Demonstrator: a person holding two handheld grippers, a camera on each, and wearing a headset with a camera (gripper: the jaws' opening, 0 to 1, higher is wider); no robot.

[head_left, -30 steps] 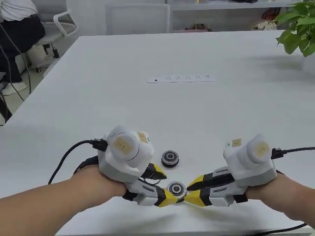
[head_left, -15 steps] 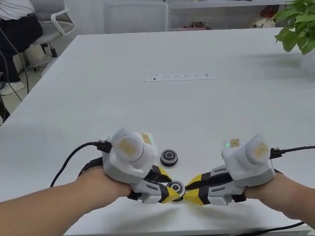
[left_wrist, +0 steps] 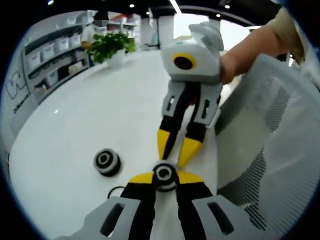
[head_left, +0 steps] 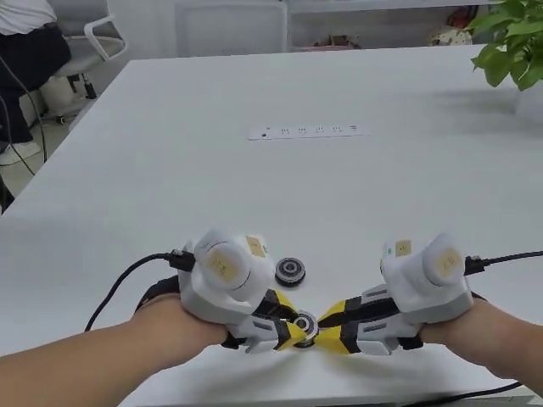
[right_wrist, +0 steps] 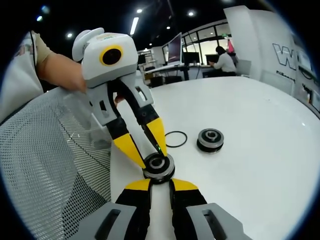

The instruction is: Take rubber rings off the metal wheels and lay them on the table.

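A small metal wheel (head_left: pixel 304 324) with a black rubber rim is held just above the white table's (head_left: pixel 254 186) near edge. My left gripper (head_left: pixel 293 329) is shut on it, the wheel (left_wrist: pixel 164 172) sitting between its yellow tips. My right gripper (head_left: pixel 324 328) meets it tip to tip, its jaws nearly together on the rim of the wheel (right_wrist: pixel 159 165). A second wheel (head_left: pixel 290 270) lies flat just beyond. A loose black rubber ring (right_wrist: pixel 175 138) lies on the table beside that second wheel (right_wrist: pixel 210 140).
A white power strip (head_left: pixel 310 131) lies mid-table. A potted plant (head_left: pixel 513 47) stands at the far right corner. A black cable (head_left: pixel 127 275) trails left from the left gripper. A mesh chair (left_wrist: pixel 270 150) sits below the near edge. A person (head_left: pixel 25 34) sits at far left.
Both grippers stay tip to tip on the wheel. The left hand has shifted slightly right and toward the near edge, carrying the wheel a little with it.
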